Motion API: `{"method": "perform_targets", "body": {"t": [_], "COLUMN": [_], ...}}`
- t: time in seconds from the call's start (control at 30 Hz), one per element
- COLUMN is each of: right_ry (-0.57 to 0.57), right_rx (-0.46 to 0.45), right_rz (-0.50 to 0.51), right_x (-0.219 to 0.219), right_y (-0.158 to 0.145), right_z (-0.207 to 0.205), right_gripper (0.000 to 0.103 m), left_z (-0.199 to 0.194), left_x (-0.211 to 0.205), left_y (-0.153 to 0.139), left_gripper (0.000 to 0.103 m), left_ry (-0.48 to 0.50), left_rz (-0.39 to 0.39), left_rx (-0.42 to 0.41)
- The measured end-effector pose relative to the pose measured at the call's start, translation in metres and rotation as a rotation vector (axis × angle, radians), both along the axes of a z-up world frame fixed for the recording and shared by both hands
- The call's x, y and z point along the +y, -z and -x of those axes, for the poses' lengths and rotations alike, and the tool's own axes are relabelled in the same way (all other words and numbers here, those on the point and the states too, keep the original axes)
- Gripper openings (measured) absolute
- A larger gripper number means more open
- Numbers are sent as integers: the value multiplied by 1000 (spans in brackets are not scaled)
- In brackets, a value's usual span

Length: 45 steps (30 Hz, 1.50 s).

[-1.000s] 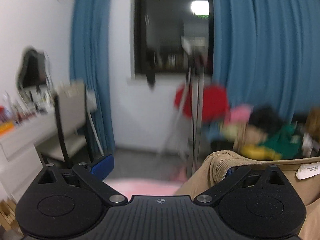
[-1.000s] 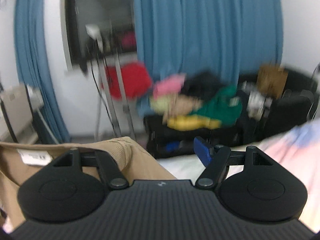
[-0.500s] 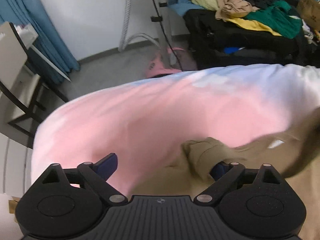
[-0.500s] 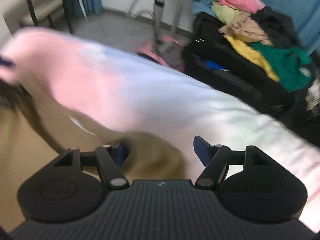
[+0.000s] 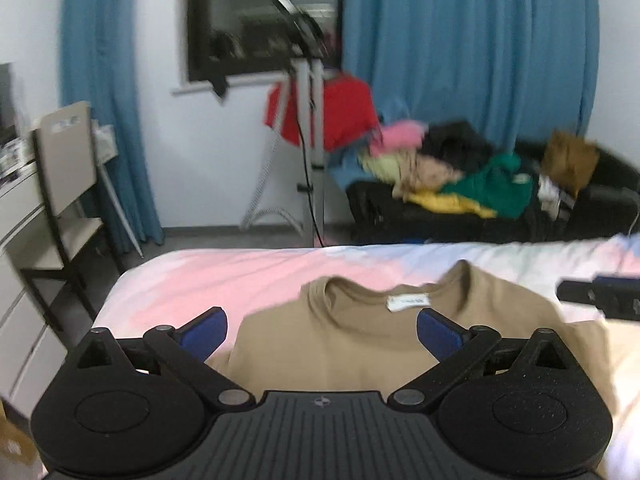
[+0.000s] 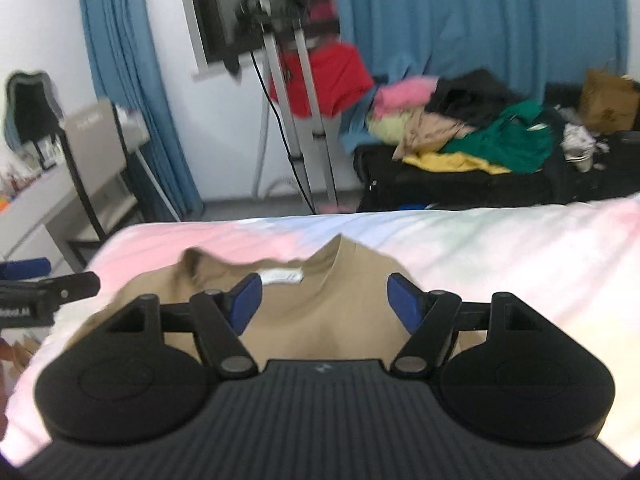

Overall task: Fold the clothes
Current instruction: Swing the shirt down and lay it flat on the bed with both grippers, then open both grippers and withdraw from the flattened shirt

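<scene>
Tongs: left tongs (image 5: 320,330) and right tongs (image 6: 325,300) both spread wide, empty.
Risk: tan cotton T-shirt (image 5: 360,344) collar looks rumpled; folding may trap creases.

A tan T-shirt (image 5: 360,344) lies spread on the bed (image 5: 208,280), its collar and white label turned toward the bed's far edge. The left hand-held gripper (image 5: 320,330) hangs above the shirt with its blue-padded jaws standing apart and nothing between them. At the bed's right edge the tip of the right hand-held gripper (image 5: 600,296) shows, and beyond the far edge a pile of clothes (image 5: 460,172) lies on a black sofa (image 5: 400,216).
</scene>
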State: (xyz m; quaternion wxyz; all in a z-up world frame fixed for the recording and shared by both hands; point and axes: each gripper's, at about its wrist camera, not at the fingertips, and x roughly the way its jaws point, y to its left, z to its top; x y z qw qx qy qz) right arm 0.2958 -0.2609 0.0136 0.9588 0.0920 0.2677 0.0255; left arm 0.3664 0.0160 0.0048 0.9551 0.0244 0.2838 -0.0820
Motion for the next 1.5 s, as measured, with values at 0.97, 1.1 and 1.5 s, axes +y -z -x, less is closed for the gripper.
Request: {"method": "perform_targets", "body": {"t": [0.97,1.1,1.5], "right_ry": [53,62,80], "right_rx": [-51,-31,97], "right_rz": [-202,-229,-338], "right_x": [9,4,-13], "right_y": [71,86,138], "right_z": [200,174,115], "right_gripper": [71,71,72], "left_z": [128,73,-49], "left_x": [136,176,174], "left_y": [85,92,114], "left_gripper": [100,96,50], "left_ry": [-285,-395,-282], "left_rz": [525,577,492], "left_rx": [92,81,155]}}
